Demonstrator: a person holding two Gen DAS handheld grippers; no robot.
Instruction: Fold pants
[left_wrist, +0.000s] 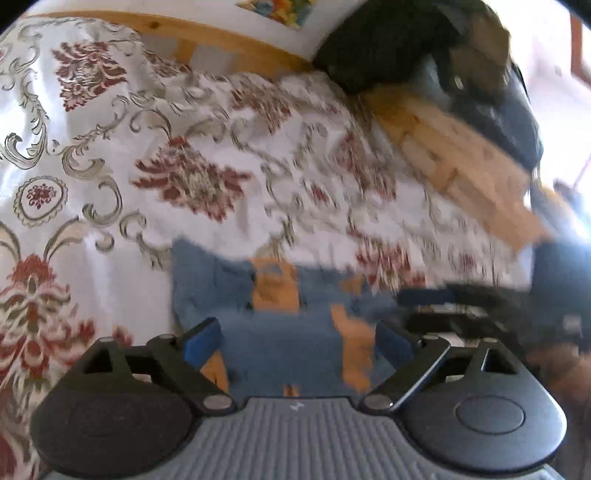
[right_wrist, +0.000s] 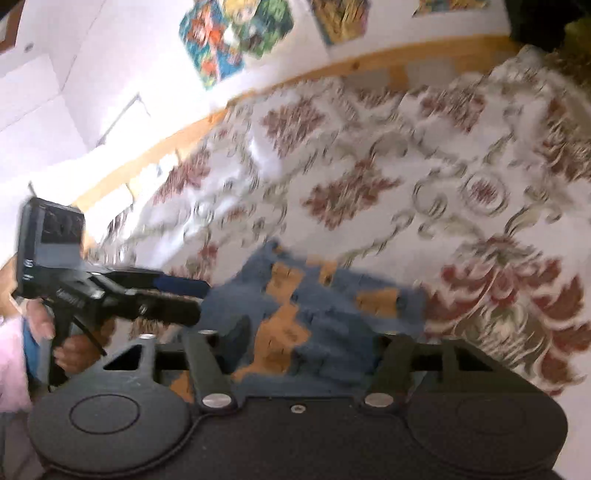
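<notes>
**Pants position and tongs status, both wrist views**

Left wrist view, from left to right: a floral bedspread (left_wrist: 110, 155) in white, red and grey-green fills the left and centre. The pants (left_wrist: 280, 332), blue denim with orange patches, lie on it at lower centre, directly ahead of the left tongs (left_wrist: 299, 341). Both blue pads (left_wrist: 203, 339) stand wide apart, one to each side of the fabric; the jaws are open and grip nothing. At the right edge a blurred black device is the right tongs (left_wrist: 454, 299) seen side-on, beside the pants. A wooden bed frame (left_wrist: 461, 162) runs along the far edge, with a dark object (left_wrist: 406, 40) at upper right, too blurred to identify.

Right wrist view, from left to right: a hand (right_wrist: 74, 347) with a pink sleeve (right_wrist: 11, 365) holds the left tongs (right_wrist: 184, 299) by the handle, a detail the left view does not show. Its tips reach the left edge of the pants (right_wrist: 332, 314). The right tongs (right_wrist: 314, 350) hang over the pants with the finger arms spread; the tips are hidden against the denim, but the jaws stand open. The bedspread (right_wrist: 461, 166) extends right. Colourful pictures (right_wrist: 229, 40) on the white wall appear more fully here
</notes>
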